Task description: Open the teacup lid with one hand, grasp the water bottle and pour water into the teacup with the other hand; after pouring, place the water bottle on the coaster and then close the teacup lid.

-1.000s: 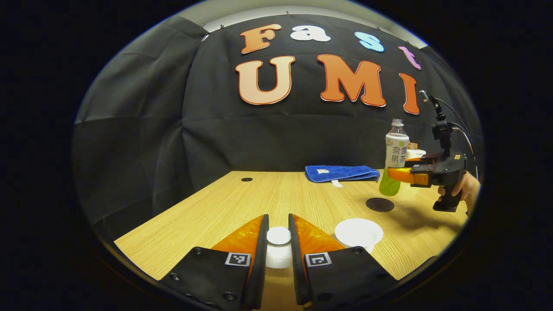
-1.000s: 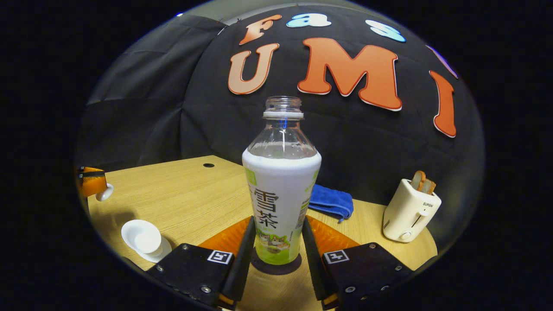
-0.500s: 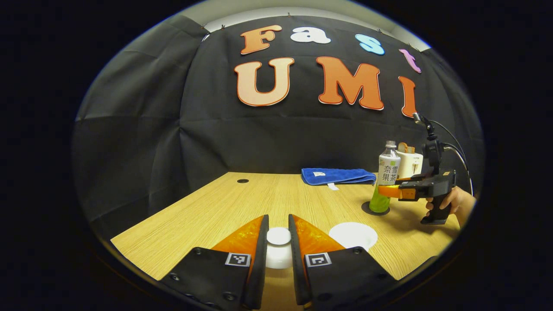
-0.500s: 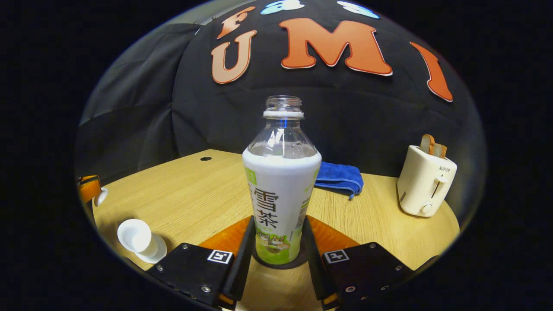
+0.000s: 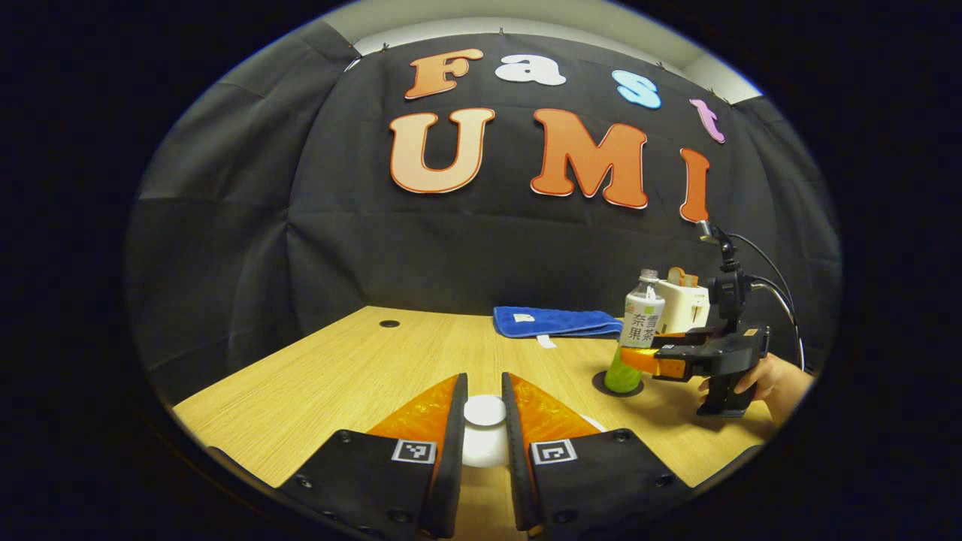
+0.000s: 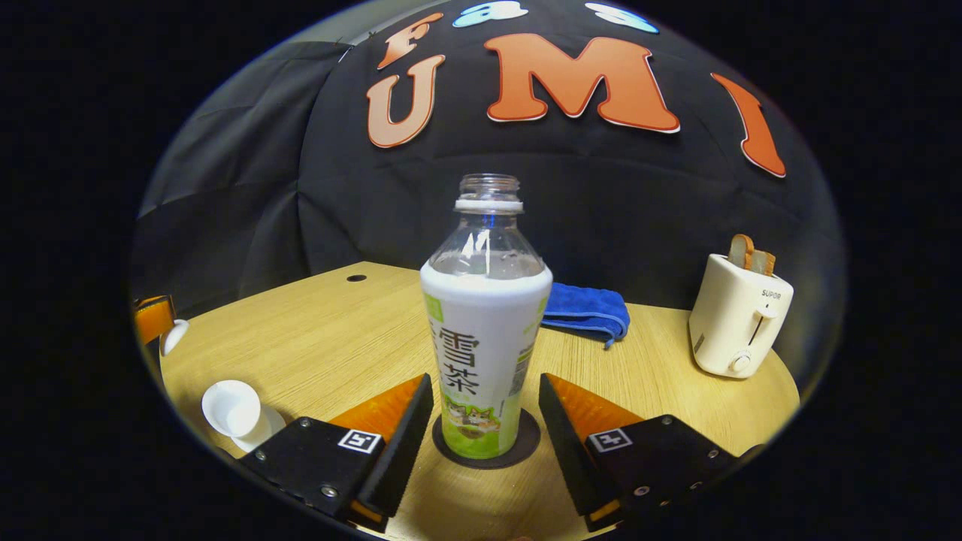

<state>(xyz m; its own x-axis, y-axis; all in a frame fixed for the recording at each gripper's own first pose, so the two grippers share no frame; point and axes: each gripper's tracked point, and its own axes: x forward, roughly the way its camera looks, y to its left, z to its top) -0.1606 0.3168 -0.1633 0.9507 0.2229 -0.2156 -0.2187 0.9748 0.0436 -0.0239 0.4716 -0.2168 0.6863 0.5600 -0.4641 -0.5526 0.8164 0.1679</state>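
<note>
The left gripper (image 5: 485,421) clasps the white teacup lid (image 5: 485,411) between both fingers at the desk's (image 5: 361,368) near edge, while the uncovered teacup (image 6: 231,408) sits near the front left corner. The right gripper (image 6: 485,409) is spread apart, clear of the uncapped water bottle (image 6: 485,330), which stands upright on the dark coaster (image 6: 526,443). Farther back lie a blue cloth (image 6: 586,308) and a toaster (image 6: 736,315) holding bread.

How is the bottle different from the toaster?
The bottle is tall and narrow with a clear open top; the toaster is short and boxy. The bottle stands on a dark coaster; the toaster sits straight on the table. The bottle shows drink at its bottom; the toaster has bread sticking out. Both stand upright.
</note>
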